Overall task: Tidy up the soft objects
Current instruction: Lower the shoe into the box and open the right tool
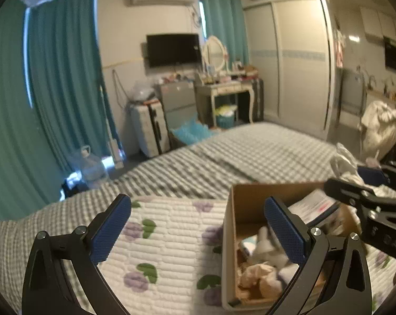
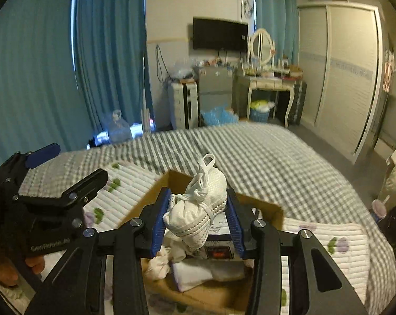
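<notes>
A cardboard box (image 1: 230,215) sits on a floral quilted pad (image 1: 171,236) on the bed, with several soft items inside, including a white plush (image 1: 268,249) and crumpled beige cloth (image 1: 258,275). My left gripper (image 1: 198,228) is open and empty, one finger over the pad and the other over the box. My right gripper (image 2: 198,215) is shut on a white mesh pouch with a drawstring (image 2: 203,199) and holds it above the box (image 2: 156,191). The right gripper shows at the right edge of the left wrist view (image 1: 368,202). The left gripper shows at the left of the right wrist view (image 2: 53,183).
The bed has a grey checked cover (image 1: 224,157). Beyond its foot stand a suitcase (image 1: 150,128), a small fridge (image 1: 179,102) and a dressing table (image 1: 224,89). A wardrobe (image 1: 289,60) is on the right, teal curtains (image 1: 61,78) on the left. A white bag (image 1: 379,126) hangs at the right.
</notes>
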